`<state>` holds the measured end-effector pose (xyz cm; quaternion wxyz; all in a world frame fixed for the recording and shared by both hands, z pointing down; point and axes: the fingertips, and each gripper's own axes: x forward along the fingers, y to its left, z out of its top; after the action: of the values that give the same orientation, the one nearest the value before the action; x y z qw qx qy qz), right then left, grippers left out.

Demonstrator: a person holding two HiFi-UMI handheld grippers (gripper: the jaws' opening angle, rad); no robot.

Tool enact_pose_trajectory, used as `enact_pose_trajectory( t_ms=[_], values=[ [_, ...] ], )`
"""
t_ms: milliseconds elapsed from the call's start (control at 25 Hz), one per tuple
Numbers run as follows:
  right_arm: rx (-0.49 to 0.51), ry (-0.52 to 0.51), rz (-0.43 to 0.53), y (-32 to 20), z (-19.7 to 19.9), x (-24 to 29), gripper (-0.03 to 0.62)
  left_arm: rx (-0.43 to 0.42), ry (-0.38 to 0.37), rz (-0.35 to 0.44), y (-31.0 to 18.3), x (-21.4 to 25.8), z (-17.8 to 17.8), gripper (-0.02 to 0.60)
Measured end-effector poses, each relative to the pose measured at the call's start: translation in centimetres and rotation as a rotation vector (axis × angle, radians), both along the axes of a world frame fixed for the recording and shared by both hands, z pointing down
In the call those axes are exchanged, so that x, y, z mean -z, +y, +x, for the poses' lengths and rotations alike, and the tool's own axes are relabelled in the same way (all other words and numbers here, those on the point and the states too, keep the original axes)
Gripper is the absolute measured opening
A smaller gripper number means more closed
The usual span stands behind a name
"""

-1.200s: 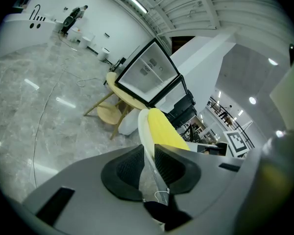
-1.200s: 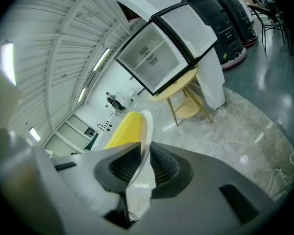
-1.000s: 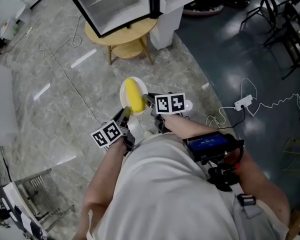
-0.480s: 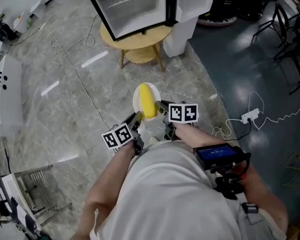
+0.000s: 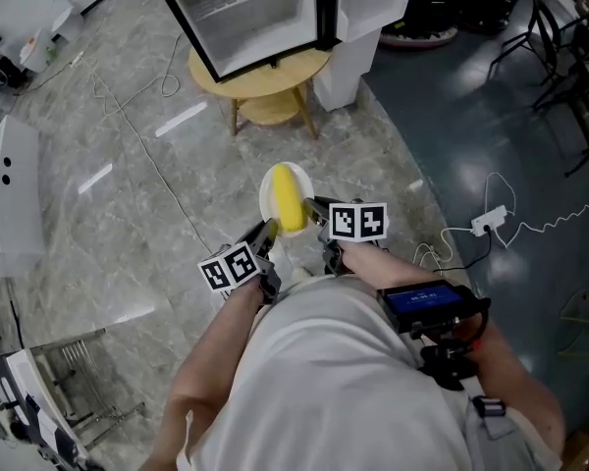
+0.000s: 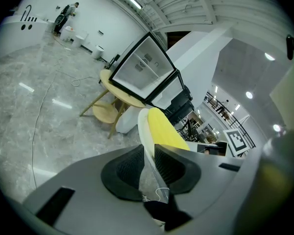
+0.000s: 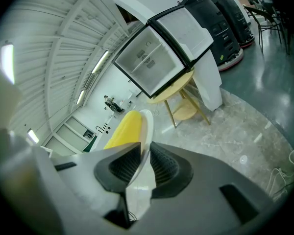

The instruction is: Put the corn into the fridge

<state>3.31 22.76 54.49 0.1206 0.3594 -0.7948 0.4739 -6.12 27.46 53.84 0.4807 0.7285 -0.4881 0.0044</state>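
- The plate (image 5: 266, 204) is clamped at its rim from two sides. The left gripper (image 5: 266, 232) holds the near-left edge and the right gripper (image 5: 315, 207) the near-right edge. Each pair of jaws is closed down to the thickness of the rim, with the pads pressed on it.
- The corn (image 5: 289, 199) is gripped by nothing. It lies loose on the plate, between the two grippers. The fridge (image 5: 245, 13) stands open on a round table (image 5: 265, 72), well ahead.
- Roll-off: the cob is round and unrestrained. It could probably be sent over the rim by any sideways tilt of the plate or by a sudden stop.
- Loss of grip: only a thin, smooth edge is held. If the grippers are drawn apart, twisted against each other or raised unevenly, the plate may be levered out of one clamp and dropped.
- Tripping: a cable (image 5: 147, 155) lies across the floor on the way to the table and should be avoided.
- Collision: the plate could be knocked against the fridge's edge on entry, and the corn jolted off.
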Motion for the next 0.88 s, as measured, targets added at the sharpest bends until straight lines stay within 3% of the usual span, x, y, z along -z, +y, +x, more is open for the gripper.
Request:
enact_pose_trajectory(
  t_ms=[560, 880],
  values=[
    [-0.006, -0.004, 0.018, -1.0, 0.6, 0.0, 0.06, -0.006, 0.001, 0.018, -1.1, -0.2, 0.7, 0.071],
    [0.014, -0.012, 0.01, -2.8, 2.6, 0.2, 0.06, 0.009, -0.013, 0.004, -2.7, 0.1, 2.7, 0.071]
  ],
)
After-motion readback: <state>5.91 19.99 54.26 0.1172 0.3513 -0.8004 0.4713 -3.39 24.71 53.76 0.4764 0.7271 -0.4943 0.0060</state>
